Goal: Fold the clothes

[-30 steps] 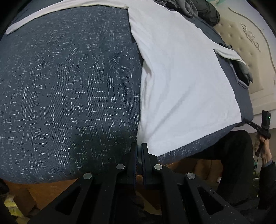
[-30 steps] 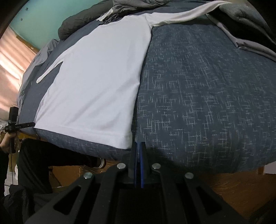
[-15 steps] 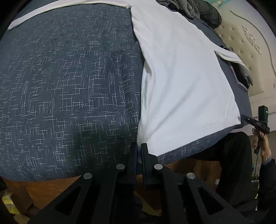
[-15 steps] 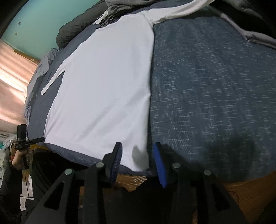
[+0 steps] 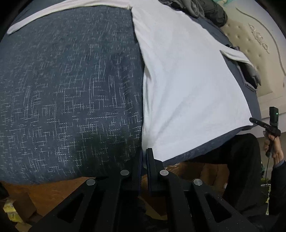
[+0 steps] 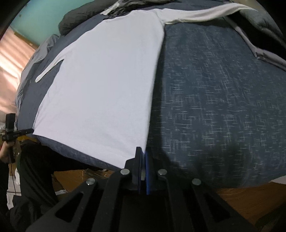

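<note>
A white long-sleeved shirt [image 5: 187, 85] lies flat on the dark blue patterned bedspread [image 5: 71, 98], its hem at the bed's near edge. My left gripper [image 5: 144, 153] is shut on the shirt's near hem corner. In the right wrist view the same shirt [image 6: 107, 85] spreads to the left, and my right gripper [image 6: 143, 153] is shut on its other hem corner, with white cloth showing between the fingers. One sleeve [image 6: 200, 15] stretches along the far side of the bed.
A heap of grey clothes [image 5: 200, 9] and a grey duvet [image 6: 264, 23] lie at the far side. A padded headboard [image 5: 259, 53] stands at the right. The wooden floor [image 6: 250, 201] lies below the bed edge. The other gripper and hand [image 5: 271, 135] show at the shirt's far corner.
My right gripper opened half a second ago around the hem corner and has now closed on it. My left gripper stayed shut on its corner, shifting only slightly.
</note>
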`<state>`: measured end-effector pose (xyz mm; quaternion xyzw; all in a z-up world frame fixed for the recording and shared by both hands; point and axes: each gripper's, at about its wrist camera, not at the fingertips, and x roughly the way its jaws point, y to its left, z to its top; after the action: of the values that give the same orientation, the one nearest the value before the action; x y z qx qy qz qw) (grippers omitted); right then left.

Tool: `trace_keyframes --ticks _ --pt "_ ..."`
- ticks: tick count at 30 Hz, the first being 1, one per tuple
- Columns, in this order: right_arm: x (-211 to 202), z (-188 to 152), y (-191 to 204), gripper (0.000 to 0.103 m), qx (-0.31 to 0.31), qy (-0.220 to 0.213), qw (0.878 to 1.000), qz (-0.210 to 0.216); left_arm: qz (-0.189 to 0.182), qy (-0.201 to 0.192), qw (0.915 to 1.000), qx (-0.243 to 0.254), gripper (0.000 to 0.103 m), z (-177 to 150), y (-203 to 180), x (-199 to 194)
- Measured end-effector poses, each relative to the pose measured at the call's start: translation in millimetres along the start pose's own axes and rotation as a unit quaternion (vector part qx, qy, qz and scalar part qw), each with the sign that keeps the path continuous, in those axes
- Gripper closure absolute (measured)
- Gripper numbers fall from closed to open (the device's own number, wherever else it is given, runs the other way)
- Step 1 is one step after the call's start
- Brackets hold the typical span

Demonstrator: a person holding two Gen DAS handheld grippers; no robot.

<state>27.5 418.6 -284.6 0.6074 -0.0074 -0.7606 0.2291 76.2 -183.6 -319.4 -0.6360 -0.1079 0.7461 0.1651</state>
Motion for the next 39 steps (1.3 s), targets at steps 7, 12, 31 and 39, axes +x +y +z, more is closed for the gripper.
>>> trace_keyframes --ticks 7,12,31,39 --pt "10.3 1.4 -7.0 0.098 0.022 0.018 0.999 0.014 0.006 -0.005 0.9997 -0.025 0.087 -0.3 10.0 -8.7" --pt "-20.8 18.2 -27.0 0.096 0.044 -0.029 0.998 0.018 0.035 -0.045 0.9981 -0.024 0.072 21.3 15.0 -42.7" --pt "-153.8 184.2 -164.1 0.062 0.169 -0.253 0.952 -0.041 0.027 -0.148 0.9885 -0.017 0.041 172.4 -36.3 2.3" --pt "-160.8 222.8 -239.1 0.050 0.260 -0.280 0.922 -0.067 0.042 -0.169 0.9846 -0.022 0.027 204.0 -48.7 34.7"
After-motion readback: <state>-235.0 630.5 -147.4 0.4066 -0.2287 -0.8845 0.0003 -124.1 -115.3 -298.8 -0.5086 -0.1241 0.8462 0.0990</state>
